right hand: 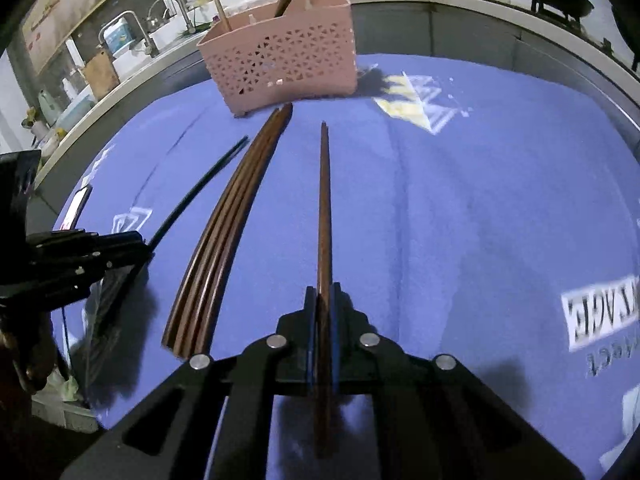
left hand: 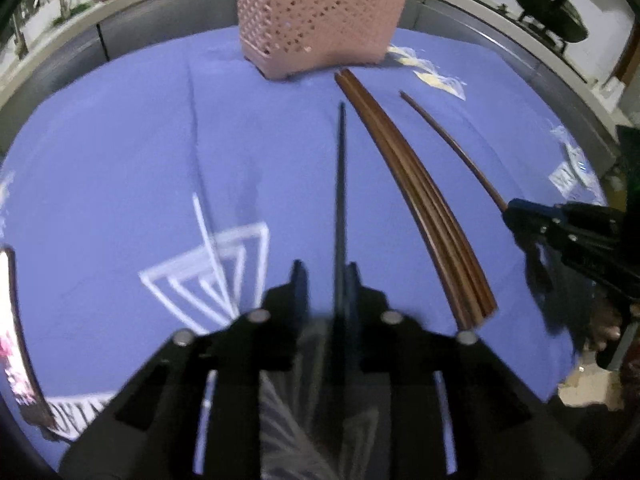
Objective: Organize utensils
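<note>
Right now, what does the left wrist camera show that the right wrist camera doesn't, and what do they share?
Only the left wrist view: the left hand-held gripper up close, shut on the black chopstick, and a phone at the left edge. Only the right wrist view: the right hand-held gripper shut on the brown chopsticks, plus sink faucets. Both show the pink holder, the loose brown chopstick bundle and the blue cloth.

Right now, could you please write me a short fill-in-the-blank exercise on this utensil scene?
1. The left tool grips a ____ chopstick.
2. The right tool grips a ____ chopstick.
3. The perforated basket is ____ in colour.
4. The loose bundle of brown chopsticks lies on a ____ cloth.

Missing: black; brown; pink; blue
</note>
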